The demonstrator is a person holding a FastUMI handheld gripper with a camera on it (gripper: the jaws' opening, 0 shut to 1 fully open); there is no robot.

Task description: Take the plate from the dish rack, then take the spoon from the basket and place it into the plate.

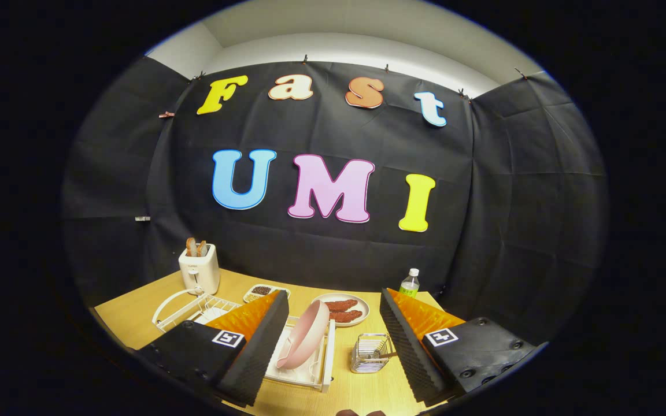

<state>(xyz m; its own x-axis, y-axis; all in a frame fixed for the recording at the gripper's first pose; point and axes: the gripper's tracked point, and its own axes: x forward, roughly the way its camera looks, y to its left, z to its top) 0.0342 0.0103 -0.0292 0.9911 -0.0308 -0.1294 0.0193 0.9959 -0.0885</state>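
Gripper view, tongs: the gripper [330, 338] is released, its two fingers spread wide and holding nothing, poised above the wooden table [136, 329].
Gripper view, plate: the pink plate [305, 341] stands on edge, leaning, in the white dish rack [315, 375], between the fingers and nearer the left one. No finger touches it.
Gripper view, basket: a small wire basket [371, 352] stands on the table between the fingers, just inside the right one and beside the rack. Thin rods show inside it; the spoon is probably among them, but the view is too small to say so.
Gripper view, beyond the fingers: a white plate of reddish food [344, 312] lies just past the pink plate; a small tray of grains [262, 292] sits further left; a white toaster [199, 268] with bread in it stands well beyond the left finger; a clear bottle [409, 283] stands beyond the right finger.
Stage, as I judge it: the first step is not yet done; the plate is in the rack and ungrasped.
Risk, plate: closing on the curved, tilted rim could make it slip or tip against the rack wires.
Risk, rack: a low approach could catch the left finger on the rack frame and drag it.
Risk, basket: the right finger passes close and could knock the light basket over.
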